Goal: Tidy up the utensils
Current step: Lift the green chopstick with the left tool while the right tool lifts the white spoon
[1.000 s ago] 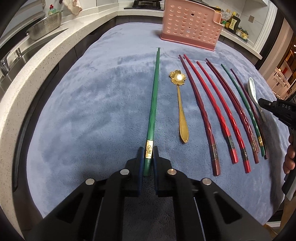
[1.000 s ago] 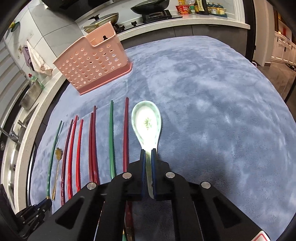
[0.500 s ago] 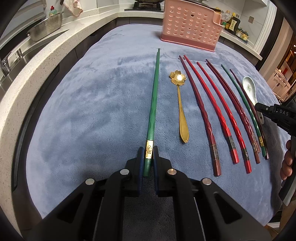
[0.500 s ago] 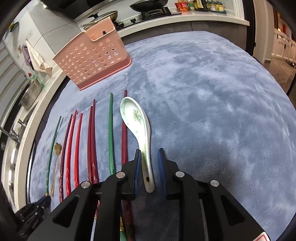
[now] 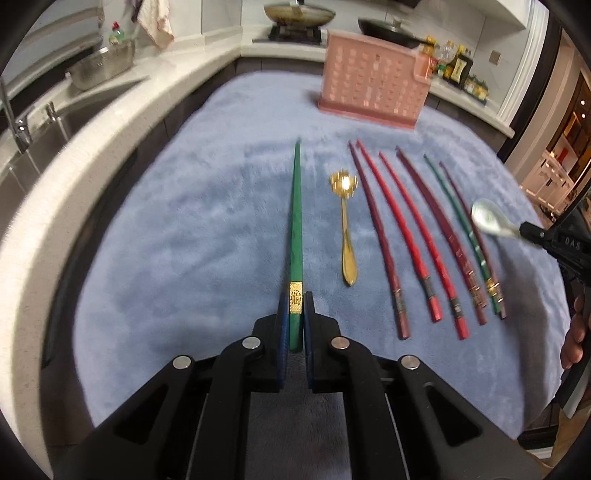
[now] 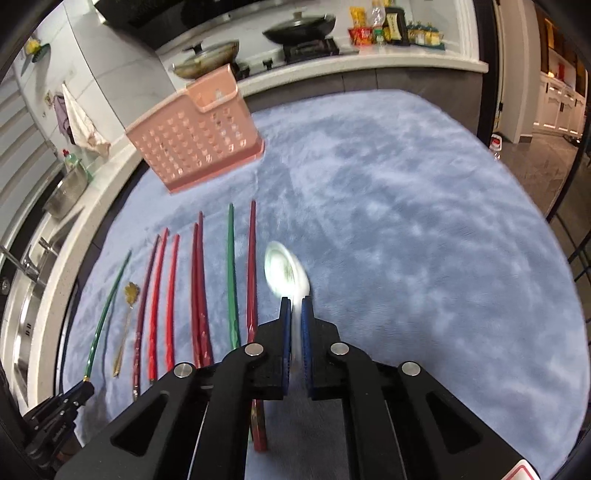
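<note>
My left gripper [image 5: 294,301] is shut on the gold-banded end of a green chopstick [image 5: 295,229], which points away over the blue cloth [image 5: 184,240]. My right gripper [image 6: 294,308] is shut on the handle of a white ceramic spoon [image 6: 286,271] and holds it above the cloth; it also shows in the left wrist view [image 5: 489,221]. A gold spoon [image 5: 346,229] and several red, maroon and green chopsticks [image 5: 424,240] lie in a row between the grippers. A pink perforated utensil basket [image 5: 373,88] stands at the far edge of the cloth.
A sink with a tap [image 5: 18,125] and a metal colander [image 5: 101,68] are at the left. A stove with pans [image 6: 295,33] and bottles [image 5: 458,70] line the back counter. The cloth's right side [image 6: 424,240] is bare.
My right gripper opened around the spoon's handle, then shut on it and lifted the spoon. My left gripper raised the green chopstick; the view has tilted up.
</note>
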Tool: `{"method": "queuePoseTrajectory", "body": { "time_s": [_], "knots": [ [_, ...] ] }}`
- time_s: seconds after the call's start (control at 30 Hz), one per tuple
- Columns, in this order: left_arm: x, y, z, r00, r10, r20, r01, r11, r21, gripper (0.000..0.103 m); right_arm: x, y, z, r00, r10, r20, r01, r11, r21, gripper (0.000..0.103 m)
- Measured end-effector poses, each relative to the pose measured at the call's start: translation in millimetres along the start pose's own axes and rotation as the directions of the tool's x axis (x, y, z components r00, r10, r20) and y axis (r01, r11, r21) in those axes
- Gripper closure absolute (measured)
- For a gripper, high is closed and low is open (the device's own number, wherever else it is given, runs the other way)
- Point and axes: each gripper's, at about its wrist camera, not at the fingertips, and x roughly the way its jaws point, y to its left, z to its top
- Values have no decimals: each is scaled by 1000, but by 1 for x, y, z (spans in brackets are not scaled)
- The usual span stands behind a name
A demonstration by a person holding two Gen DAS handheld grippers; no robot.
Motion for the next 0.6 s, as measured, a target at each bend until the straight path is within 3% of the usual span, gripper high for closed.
{"method": "queuePoseTrajectory", "body": {
  "time_s": [0.27,0.43,0.53,0.6],
  "knots": [
    [-49,7,30,992,12,126,-9,1000,-24,96,-36,0,13,996,-19,82,21,999,-24,102],
    [-54,5,34,990,10,137,-7,1000,-22,96,-28,-15,-2,999,-11,36,11,1000,-3,102],
    [-44,3,27,994,10,107,-8,1000,-13,96,-20,-26,-22,1000,-5,-27,6,1000,8,79],
    [-36,2,21,997,8,81,-7,1000,-12,96,-15,-30,-33,999,12,-52,-11,1000,20,78]
  ]
}}
